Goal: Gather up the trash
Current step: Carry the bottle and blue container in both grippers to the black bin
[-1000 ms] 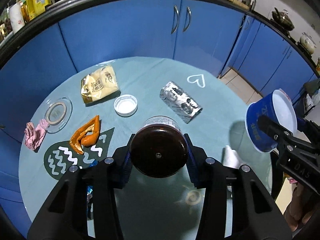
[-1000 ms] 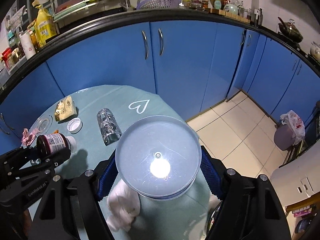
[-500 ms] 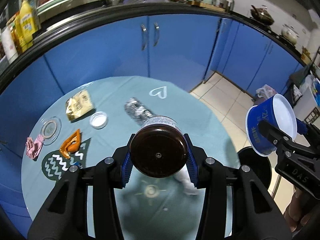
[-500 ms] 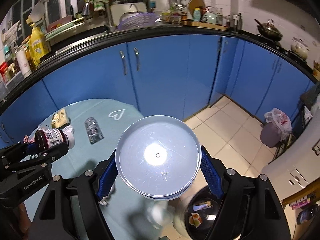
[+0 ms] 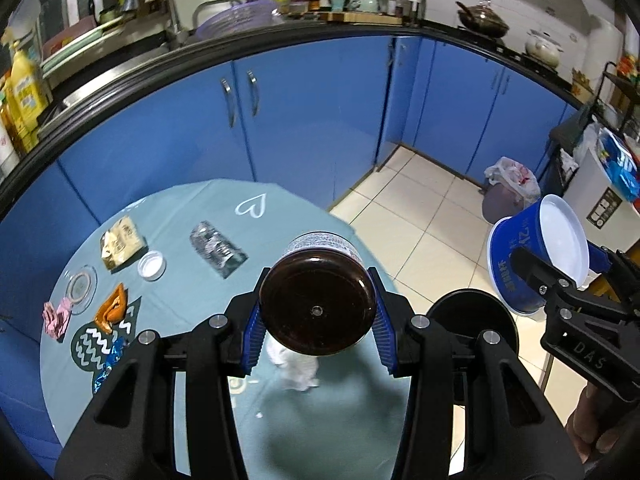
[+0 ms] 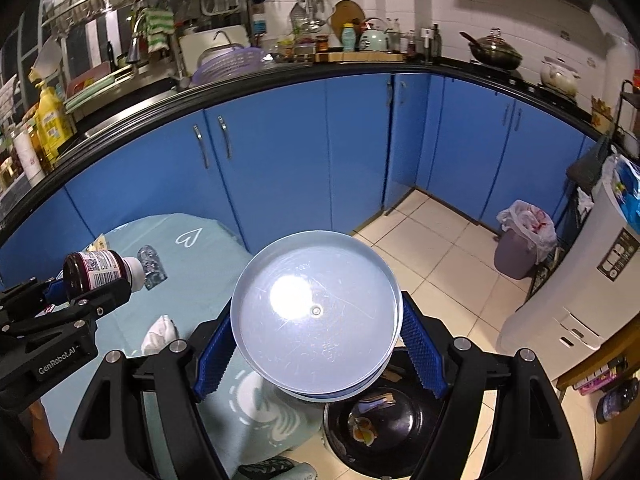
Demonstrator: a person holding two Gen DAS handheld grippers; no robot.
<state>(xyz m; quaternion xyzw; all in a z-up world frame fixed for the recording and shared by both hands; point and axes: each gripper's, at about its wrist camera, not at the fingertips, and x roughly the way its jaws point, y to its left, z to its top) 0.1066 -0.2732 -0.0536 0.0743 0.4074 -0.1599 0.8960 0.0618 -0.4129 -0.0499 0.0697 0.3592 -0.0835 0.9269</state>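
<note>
Bottle (image 5: pixel 318 308) first, right up against the left lens: a dark brown glass one, smooth round base toward us, printed label band round its shoulder, pinched between the ribbed blue pads (image 5: pixel 253 332) of the left gripper (image 5: pixel 318 322). Over on the right, the right gripper (image 6: pixel 318 344) is clamped on a blue paper tub (image 6: pixel 316 316), its pale round bottom glossy and finely scratched. Just below that tub gapes the black trash bin (image 6: pixel 420 424), scraps already inside. Neither item is in yet, by my reading. The risk: the bottle hangs over the table edge, not the bin, so letting go now would drop glass onto cloth or tile. The tub is light and thin-walled; a hard squeeze could buckle it. Farther out on the teal tablecloth (image 5: pixel 180 208) waits more trash: a crumpled white tissue (image 5: pixel 298 368), orange peel (image 5: pixel 112 308), white cap (image 5: pixel 152 265), a silvery crinkled wrapper (image 5: pixel 218 249), a gold packet (image 5: pixel 120 242).
</note>
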